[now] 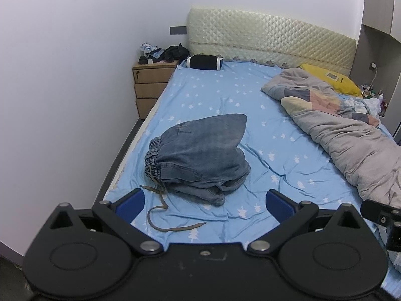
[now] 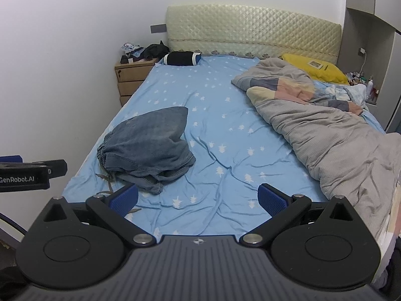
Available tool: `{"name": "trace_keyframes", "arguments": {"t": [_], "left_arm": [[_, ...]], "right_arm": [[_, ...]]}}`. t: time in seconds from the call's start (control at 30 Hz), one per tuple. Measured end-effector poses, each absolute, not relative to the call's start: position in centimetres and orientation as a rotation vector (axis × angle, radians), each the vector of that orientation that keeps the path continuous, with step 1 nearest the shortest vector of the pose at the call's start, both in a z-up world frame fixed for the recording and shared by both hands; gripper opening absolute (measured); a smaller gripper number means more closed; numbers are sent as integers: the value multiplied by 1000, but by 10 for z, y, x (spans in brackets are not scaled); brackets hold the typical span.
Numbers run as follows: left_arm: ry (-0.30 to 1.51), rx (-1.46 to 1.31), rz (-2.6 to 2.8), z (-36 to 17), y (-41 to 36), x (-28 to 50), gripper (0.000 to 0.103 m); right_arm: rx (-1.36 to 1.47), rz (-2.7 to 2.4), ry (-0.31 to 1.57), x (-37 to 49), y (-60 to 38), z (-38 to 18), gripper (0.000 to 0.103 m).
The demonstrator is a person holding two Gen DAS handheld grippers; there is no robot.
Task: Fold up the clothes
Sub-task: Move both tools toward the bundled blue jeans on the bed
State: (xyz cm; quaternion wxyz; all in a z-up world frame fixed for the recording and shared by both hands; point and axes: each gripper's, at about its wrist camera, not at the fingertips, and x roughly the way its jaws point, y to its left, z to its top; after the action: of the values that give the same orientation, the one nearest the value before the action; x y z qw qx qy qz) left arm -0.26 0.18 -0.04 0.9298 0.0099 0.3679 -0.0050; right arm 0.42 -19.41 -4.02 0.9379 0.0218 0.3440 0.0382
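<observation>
A pair of blue denim shorts (image 1: 198, 154) lies folded in a compact stack on the light blue bed sheet (image 1: 250, 105), elastic waistband to the left, brown drawstring (image 1: 160, 210) trailing toward me. It also shows in the right wrist view (image 2: 145, 148). My left gripper (image 1: 205, 202) is open and empty, just in front of the shorts. My right gripper (image 2: 198, 198) is open and empty over bare sheet (image 2: 225, 130), to the right of the shorts. The left gripper's side (image 2: 30, 173) shows at the left edge.
A grey patchwork quilt (image 1: 351, 138) is bunched along the bed's right side, with a yellow pillow (image 1: 330, 79) behind it. A black bolster (image 1: 204, 62) lies by the quilted headboard (image 1: 270, 40). A wooden nightstand (image 1: 150, 85) with clutter stands at the left, by the white wall.
</observation>
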Motion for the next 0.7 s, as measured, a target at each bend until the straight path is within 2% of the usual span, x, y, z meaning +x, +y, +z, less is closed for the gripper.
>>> {"name": "trace_keyframes", "arguments": {"t": [0.7], "left_arm": [[746,1,3,5,0,-17,103]], "right_arm": [[57,104,688,-3,-194,-36,103]]}}
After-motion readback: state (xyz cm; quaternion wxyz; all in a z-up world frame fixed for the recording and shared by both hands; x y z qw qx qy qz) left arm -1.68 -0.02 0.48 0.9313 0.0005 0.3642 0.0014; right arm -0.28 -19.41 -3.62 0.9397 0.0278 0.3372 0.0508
